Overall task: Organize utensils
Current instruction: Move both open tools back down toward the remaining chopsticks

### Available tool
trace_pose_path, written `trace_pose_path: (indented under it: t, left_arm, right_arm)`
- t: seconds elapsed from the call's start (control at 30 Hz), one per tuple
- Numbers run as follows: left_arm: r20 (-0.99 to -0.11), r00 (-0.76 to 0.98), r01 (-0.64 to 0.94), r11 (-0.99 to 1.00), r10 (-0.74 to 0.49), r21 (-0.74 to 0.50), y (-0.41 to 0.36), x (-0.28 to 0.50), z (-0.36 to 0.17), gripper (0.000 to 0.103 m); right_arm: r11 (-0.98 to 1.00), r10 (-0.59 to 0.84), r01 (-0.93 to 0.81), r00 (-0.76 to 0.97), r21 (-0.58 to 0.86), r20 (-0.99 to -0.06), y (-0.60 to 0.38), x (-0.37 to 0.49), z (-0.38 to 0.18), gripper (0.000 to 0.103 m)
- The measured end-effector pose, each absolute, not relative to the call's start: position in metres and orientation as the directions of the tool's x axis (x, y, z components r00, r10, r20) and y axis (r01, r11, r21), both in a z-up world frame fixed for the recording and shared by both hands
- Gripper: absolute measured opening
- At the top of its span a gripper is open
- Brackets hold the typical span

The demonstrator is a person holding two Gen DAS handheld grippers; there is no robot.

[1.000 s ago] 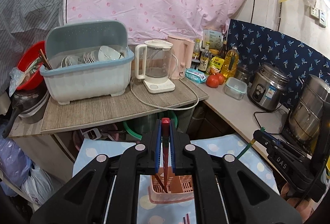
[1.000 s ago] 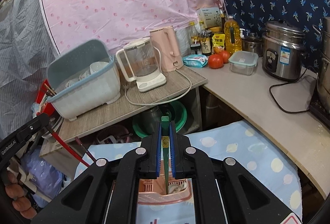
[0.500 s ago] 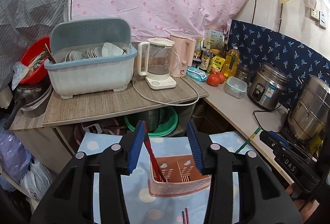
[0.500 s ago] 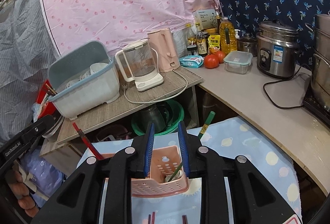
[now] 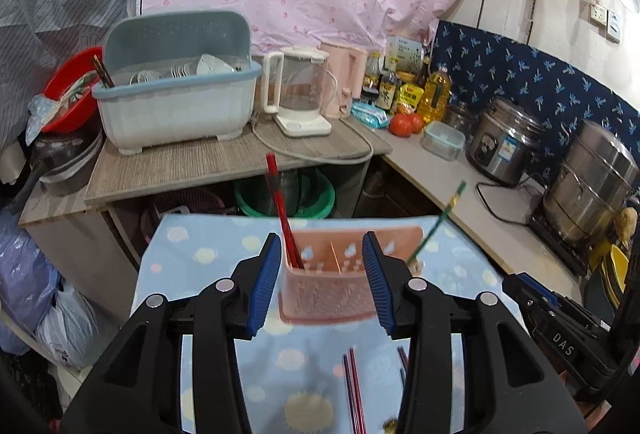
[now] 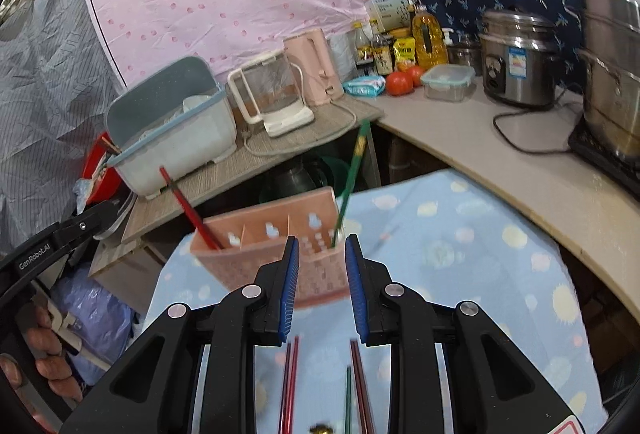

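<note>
A pink utensil holder (image 5: 332,274) (image 6: 280,254) with compartments stands on a blue dotted cloth (image 5: 200,258). A red chopstick (image 5: 280,210) (image 6: 188,206) leans in its left compartment. A green chopstick (image 5: 436,226) (image 6: 352,170) leans in its right compartment. My left gripper (image 5: 320,284) is open and empty, just in front of the holder. My right gripper (image 6: 320,282) is open and empty, in front of the holder's right part. More red chopsticks (image 5: 354,390) (image 6: 290,382) and a green one (image 6: 348,398) lie on the cloth under the grippers.
Behind the cloth is a wooden shelf (image 5: 192,166) with a blue dish rack (image 5: 176,102) and a glass kettle (image 5: 298,94). A counter (image 5: 440,170) at the right carries tomatoes, bottles, a rice cooker (image 5: 504,142) and a steel pot (image 5: 596,182).
Both grippers opened and let go of their chopsticks, which now lean in the holder. Both grippers have pulled back toward me.
</note>
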State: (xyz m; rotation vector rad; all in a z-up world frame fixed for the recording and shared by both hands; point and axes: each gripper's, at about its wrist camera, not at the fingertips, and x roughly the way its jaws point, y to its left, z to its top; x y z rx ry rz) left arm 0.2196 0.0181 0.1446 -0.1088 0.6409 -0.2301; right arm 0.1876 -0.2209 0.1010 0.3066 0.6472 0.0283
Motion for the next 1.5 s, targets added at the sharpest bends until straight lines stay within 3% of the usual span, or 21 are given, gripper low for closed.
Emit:
trace_pose_path:
  t: [0.73,0.83,1.5]
  left_arm:
    - [-0.820,0.496,0.271,0.948,-0.287,-0.168,-0.005,0.074,-0.022,0.044]
    - [-0.827,0.478,0.290,0.942,-0.296,-0.170,-0.006,0.055,-0.032,0.049]
    - [-0.861,0.452,0.282,0.953,-0.233,-0.110,-0.012,0.045,-0.065,0.049]
  right_arm:
    - [0.966,0.088,0.140,0.609,0.215,-0.788,-0.231,0.033,-0.034,0.024]
    - [0.964,0.098,0.145,0.588,0.224,-0.803,-0.231,0.025,-0.045,0.024]
    - [0.960,0.114,0.148,0.572,0.239,-0.812,-0.229,0.013,-0.056,0.024]
